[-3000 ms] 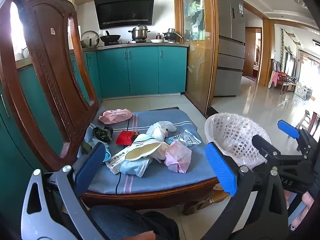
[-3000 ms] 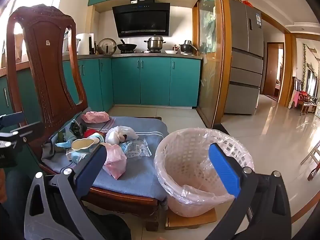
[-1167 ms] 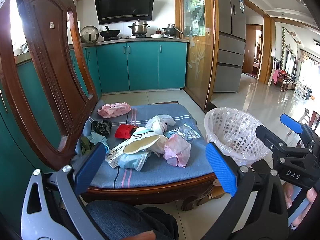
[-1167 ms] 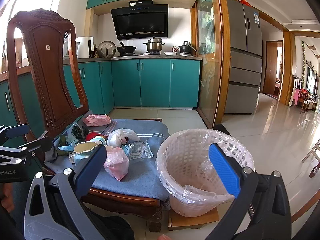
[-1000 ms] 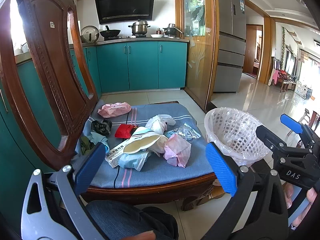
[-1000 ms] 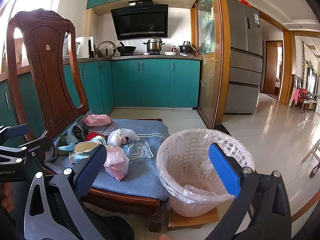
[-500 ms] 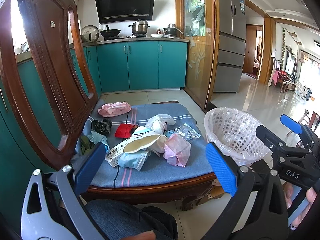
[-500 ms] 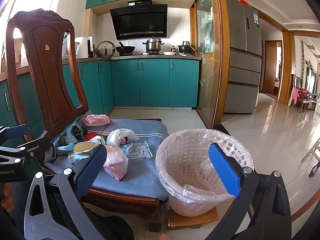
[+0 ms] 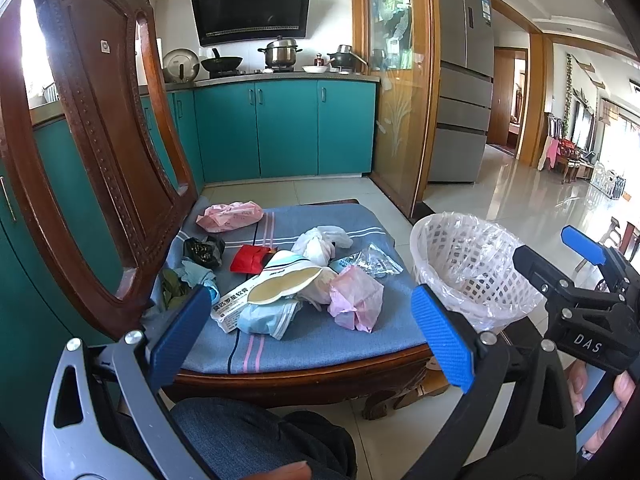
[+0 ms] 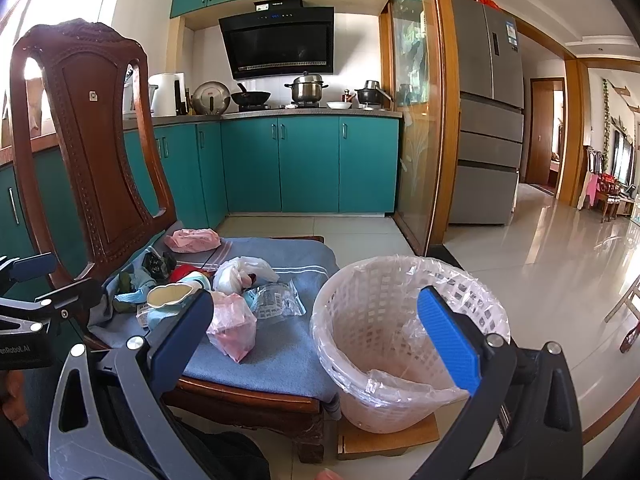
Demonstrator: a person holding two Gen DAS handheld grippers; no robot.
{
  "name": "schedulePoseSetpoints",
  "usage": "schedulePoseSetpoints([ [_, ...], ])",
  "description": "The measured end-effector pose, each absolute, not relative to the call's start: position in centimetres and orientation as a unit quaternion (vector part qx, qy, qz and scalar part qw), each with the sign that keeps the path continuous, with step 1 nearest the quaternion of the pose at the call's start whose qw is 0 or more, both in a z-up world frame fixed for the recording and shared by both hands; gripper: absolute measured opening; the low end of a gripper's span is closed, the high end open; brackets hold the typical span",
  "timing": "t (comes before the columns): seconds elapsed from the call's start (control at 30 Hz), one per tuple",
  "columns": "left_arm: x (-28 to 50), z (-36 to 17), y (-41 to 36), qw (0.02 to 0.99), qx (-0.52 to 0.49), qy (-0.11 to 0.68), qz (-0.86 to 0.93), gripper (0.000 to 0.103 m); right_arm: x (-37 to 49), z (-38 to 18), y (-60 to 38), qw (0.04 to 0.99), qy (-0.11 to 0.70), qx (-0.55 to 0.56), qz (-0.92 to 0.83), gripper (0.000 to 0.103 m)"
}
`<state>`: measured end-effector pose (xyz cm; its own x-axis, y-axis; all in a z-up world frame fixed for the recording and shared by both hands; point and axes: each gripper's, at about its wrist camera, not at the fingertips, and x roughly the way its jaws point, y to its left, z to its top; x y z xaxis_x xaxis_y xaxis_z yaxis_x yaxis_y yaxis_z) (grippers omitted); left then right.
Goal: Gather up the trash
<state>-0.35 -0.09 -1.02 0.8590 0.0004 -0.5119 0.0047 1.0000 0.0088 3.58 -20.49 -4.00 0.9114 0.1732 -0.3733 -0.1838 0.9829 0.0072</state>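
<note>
Trash lies on the chair's blue cushion (image 9: 320, 344): a crumpled pink bag (image 9: 355, 297) at the front, a white bag (image 9: 318, 245), a red packet (image 9: 251, 259), a clear wrapper (image 9: 372, 258), a paper lid (image 9: 285, 285), and another pink bag (image 9: 229, 216) at the back. A white lined basket (image 9: 468, 264) stands to the right of the chair; it also shows in the right wrist view (image 10: 404, 340). My left gripper (image 9: 310, 332) is open and empty in front of the cushion. My right gripper (image 10: 316, 336) is open and empty, near the basket's rim.
The carved wooden chair back (image 9: 92, 128) rises at the left. Teal kitchen cabinets (image 9: 288, 128) and a fridge (image 9: 464, 92) stand behind. The basket rests on a wooden board (image 10: 384, 440) on the tiled floor. A person's knee (image 9: 248, 436) is below the left gripper.
Almost nothing has moved in the last second. Over three seconds, both grippers shifted slightly, staying open and empty.
</note>
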Motion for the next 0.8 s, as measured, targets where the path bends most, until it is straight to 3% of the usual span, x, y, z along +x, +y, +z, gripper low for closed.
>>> schedulePoseSetpoints([
  [0.8, -0.31, -0.8, 0.16, 0.964, 0.003, 0.267, 0.0, 0.1, 3.56, -3.37, -20.35, 0.978, 0.186, -0.016, 0.094, 0.1],
])
